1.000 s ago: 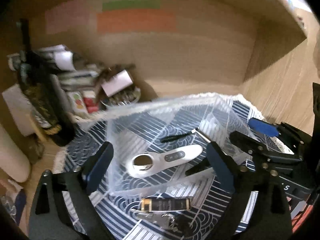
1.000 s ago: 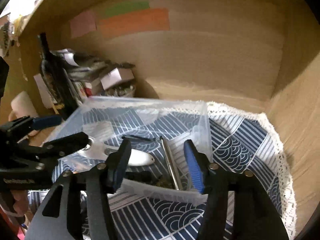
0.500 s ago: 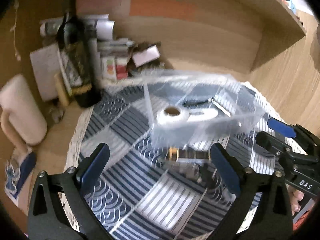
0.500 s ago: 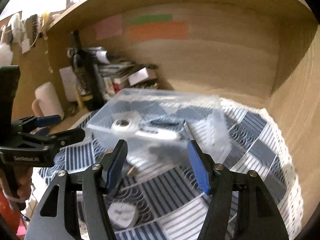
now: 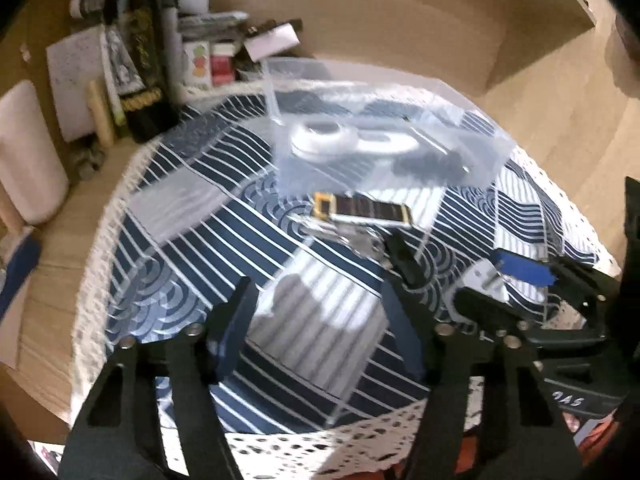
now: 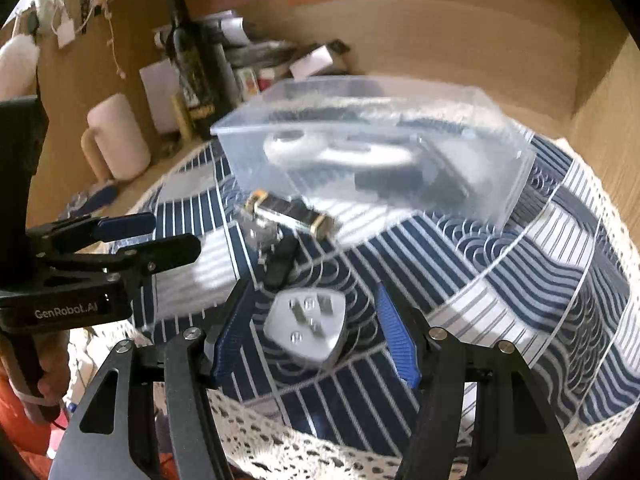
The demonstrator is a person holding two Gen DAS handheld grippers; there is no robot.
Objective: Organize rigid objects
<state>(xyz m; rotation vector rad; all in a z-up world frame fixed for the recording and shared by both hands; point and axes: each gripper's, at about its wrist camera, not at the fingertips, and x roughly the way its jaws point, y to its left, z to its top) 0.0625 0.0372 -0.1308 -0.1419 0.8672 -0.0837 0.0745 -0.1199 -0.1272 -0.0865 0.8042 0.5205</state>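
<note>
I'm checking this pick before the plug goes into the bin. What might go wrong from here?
1. The white plug lies prongs-up between the open right gripper; the pads may slip on its smooth angled sides.
2. The key bunch lies just past it and might get nudged.
3. The clear bin looks light; a hard drop could shift it.

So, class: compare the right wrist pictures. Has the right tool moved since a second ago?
Yes. The right tool has pulled back from the clear box, which now lies farther off, and frames the grey plug on the cloth.
</note>
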